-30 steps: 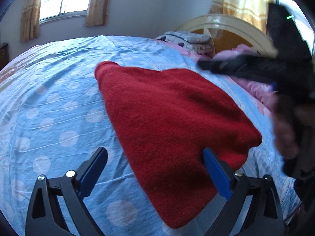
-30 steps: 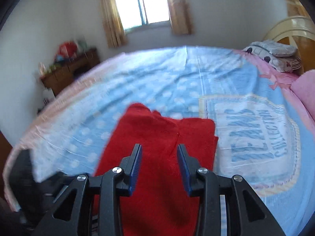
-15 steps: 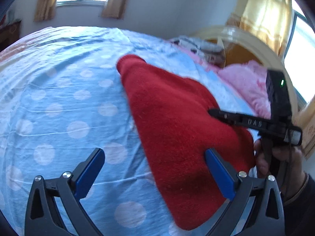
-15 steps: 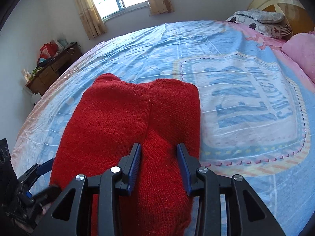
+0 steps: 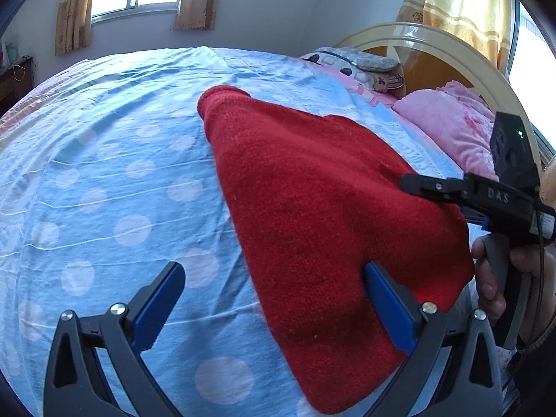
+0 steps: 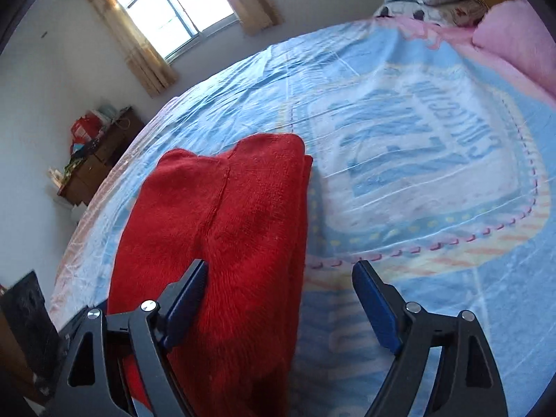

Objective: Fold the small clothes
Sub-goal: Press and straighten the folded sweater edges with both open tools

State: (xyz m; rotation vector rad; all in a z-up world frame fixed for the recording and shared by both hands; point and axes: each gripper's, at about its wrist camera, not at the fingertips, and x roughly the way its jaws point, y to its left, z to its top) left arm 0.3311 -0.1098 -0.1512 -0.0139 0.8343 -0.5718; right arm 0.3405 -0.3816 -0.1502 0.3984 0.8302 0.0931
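Item: one red knitted garment (image 5: 312, 208), small, lying on the blue polka-dot bedspread (image 5: 104, 191); in the left wrist view it fills the centre and lower right of the frame, tapering to a rolled end at upper centre. State: already doubled over, with stacked layers visible along its far edge in the right wrist view (image 6: 226, 226), centre left, where a seam runs down its middle. Left gripper (image 5: 274, 299): jaws spread wide, holding nothing; the right-hand blue pad (image 5: 385, 305) sits at the garment's near edge, the other over bare bedspread. Right gripper (image 6: 278, 299): jaws likewise wide, empty; its left pad (image 6: 187, 295) rests over the red knit, its right pad above the printed emblem (image 6: 434, 160) of the bedspread. The same tool appears at the right edge of the left wrist view, gripped in the person's hand (image 5: 493, 278). Surroundings: pink pillow (image 5: 448, 121) and cream headboard (image 5: 434, 45) upper right; window (image 6: 173, 10) upper left; wooden dresser (image 6: 93, 163) at left. Progress, by judgement: at least one fold is made and released; a further fold or a final squaring-up may remain.
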